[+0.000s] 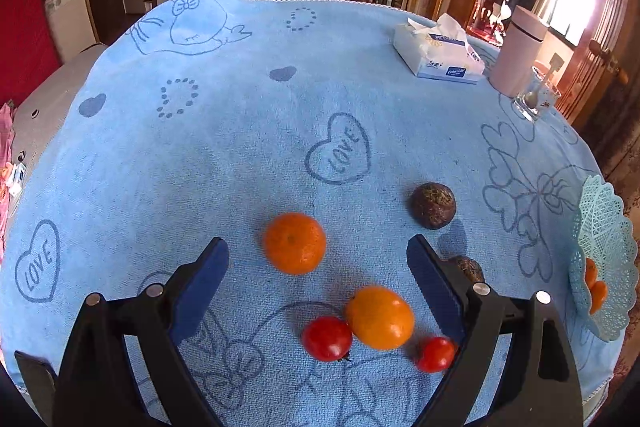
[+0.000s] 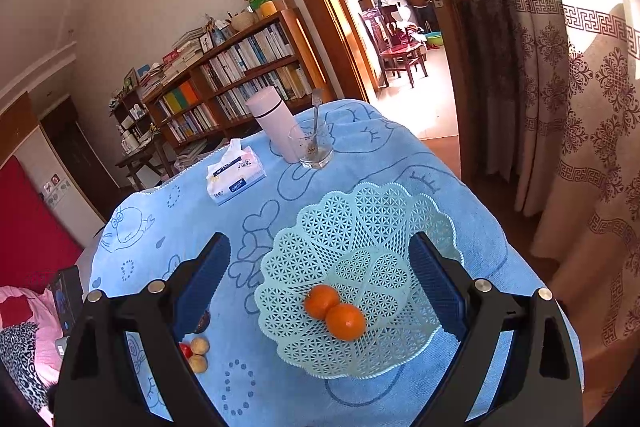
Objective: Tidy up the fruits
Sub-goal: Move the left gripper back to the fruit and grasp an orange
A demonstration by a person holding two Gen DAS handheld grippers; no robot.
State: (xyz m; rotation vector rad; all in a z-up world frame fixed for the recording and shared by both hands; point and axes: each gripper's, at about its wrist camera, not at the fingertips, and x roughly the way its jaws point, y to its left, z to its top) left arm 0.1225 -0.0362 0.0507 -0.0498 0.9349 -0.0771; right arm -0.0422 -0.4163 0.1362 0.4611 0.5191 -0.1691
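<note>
In the left wrist view my left gripper (image 1: 318, 249) stands open above the blue cloth. A mandarin (image 1: 295, 243) lies between its fingertips, untouched. Nearer lie a bigger orange (image 1: 380, 317) and two red tomatoes (image 1: 327, 338) (image 1: 435, 353). A dark passion fruit (image 1: 433, 205) sits beyond the right finger, and another (image 1: 469, 268) is half hidden behind it. In the right wrist view my right gripper (image 2: 320, 251) hangs open over the mint lattice basket (image 2: 360, 227), which holds two mandarins (image 2: 321, 301) (image 2: 345, 321). The basket (image 1: 604, 259) also shows at the far right of the left wrist view.
A tissue box (image 1: 438, 53), a pink flask (image 1: 518, 51) and a glass with a spoon (image 1: 534, 99) stand at the table's far right. Two small tan fruits (image 2: 199, 354) and a tomato (image 2: 185, 350) lie left of the basket. The table edge drops off just right of the basket.
</note>
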